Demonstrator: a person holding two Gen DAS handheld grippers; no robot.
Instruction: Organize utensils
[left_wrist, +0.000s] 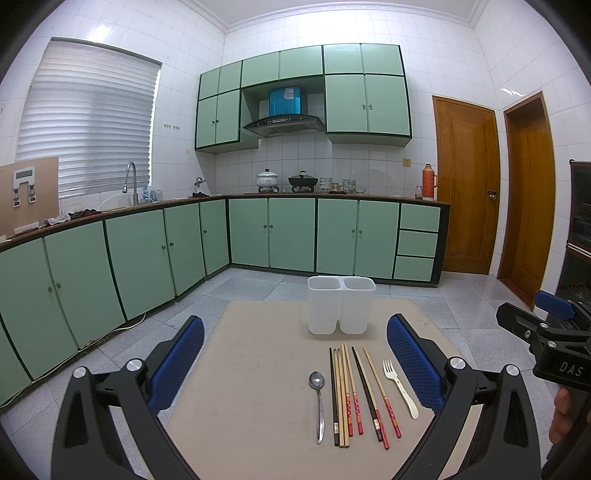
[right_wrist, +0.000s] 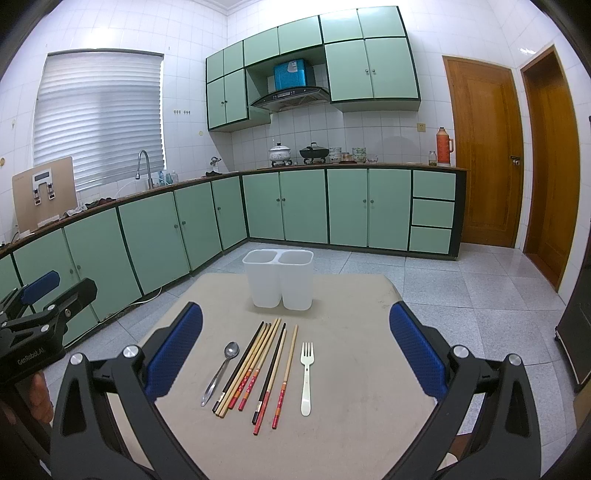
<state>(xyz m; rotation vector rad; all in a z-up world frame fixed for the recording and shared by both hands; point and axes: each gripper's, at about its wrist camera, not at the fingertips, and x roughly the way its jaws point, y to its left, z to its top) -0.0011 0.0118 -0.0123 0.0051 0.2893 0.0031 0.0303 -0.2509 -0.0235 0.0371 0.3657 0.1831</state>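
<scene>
A white two-compartment holder (left_wrist: 341, 304) (right_wrist: 279, 279) stands upright at the far side of a beige table (left_wrist: 251, 387) (right_wrist: 362, 369). In front of it lie a metal spoon (left_wrist: 318, 398) (right_wrist: 221, 369), several chopsticks (left_wrist: 354, 395) (right_wrist: 258, 365) side by side, and a white plastic fork (left_wrist: 400, 387) (right_wrist: 306, 376). My left gripper (left_wrist: 295, 365) is open, held above the near part of the table with the utensils between its blue pads. My right gripper (right_wrist: 295, 354) is open too, above the same row. Both hold nothing.
The table is small, with grey tiled floor all around it. Green cabinets (left_wrist: 147, 251) run along the left and back walls. Two wooden doors (left_wrist: 469, 184) are at the right. In the left wrist view the right gripper (left_wrist: 550, 332) shows at the right edge.
</scene>
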